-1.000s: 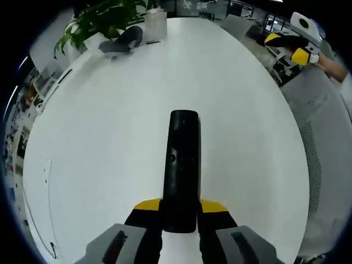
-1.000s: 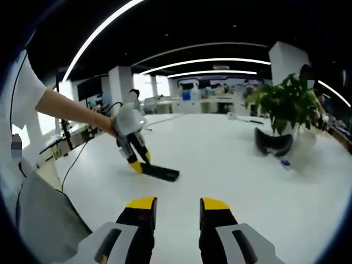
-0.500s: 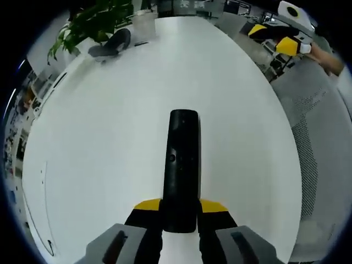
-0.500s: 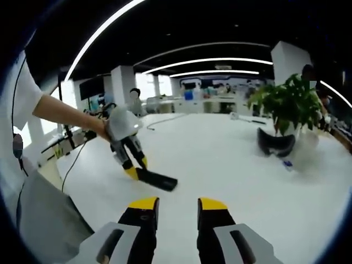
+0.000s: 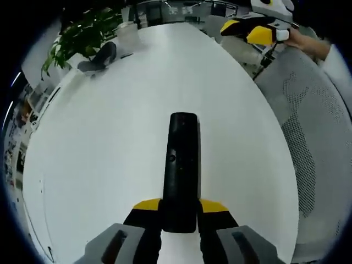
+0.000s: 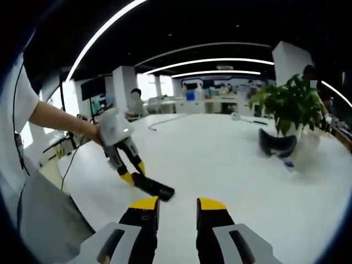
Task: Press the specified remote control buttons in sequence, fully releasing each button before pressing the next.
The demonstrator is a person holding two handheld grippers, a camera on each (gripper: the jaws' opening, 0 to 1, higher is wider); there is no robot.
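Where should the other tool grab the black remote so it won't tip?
Probably the free far end of the remote, coming from in front. It is long and narrow, and the left tool already clamps its near end, so the narrow sides there suit the right tool.

My left claw [image 5: 180, 212] has black jaws capped with yellow tips, set on pale grey housings with dark slots. My right claw [image 6: 177, 212] is built the same. I wear a white short sleeve [image 6: 15, 118] and grey trousers [image 6: 38, 223].
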